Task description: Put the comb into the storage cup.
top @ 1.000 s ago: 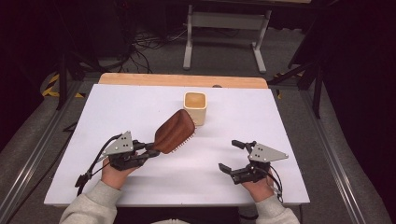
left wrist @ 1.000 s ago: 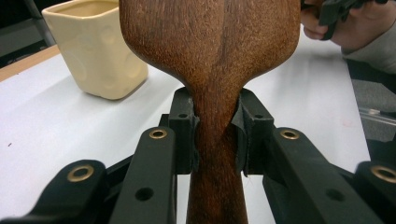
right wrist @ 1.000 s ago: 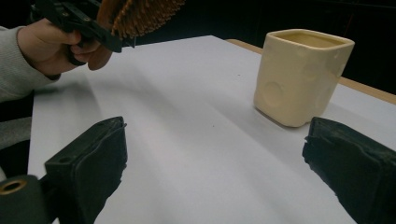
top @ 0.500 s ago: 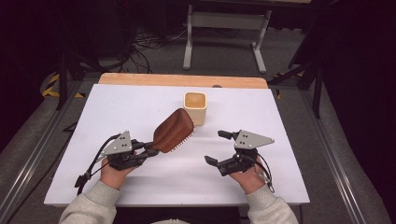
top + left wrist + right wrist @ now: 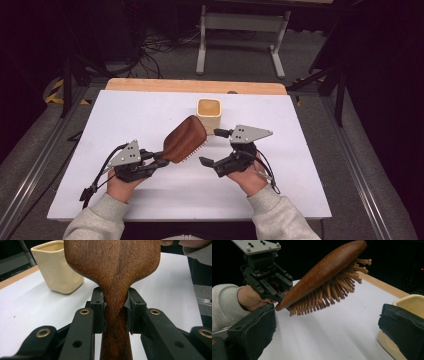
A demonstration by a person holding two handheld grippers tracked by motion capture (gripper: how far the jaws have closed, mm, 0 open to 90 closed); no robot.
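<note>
Near the centre of the high view, the left tongs [image 5: 159, 162] clamp the handle of a wooden hairbrush [image 5: 185, 139], holding it off the white worktop [image 5: 125, 115] with its head tilted up towards the cream cup [image 5: 208, 112] and its bristles facing down. To the right of centre, the right tongs [image 5: 215, 147] have just been opening and gape wide with nothing between them, just beside brush and cup.
</note>
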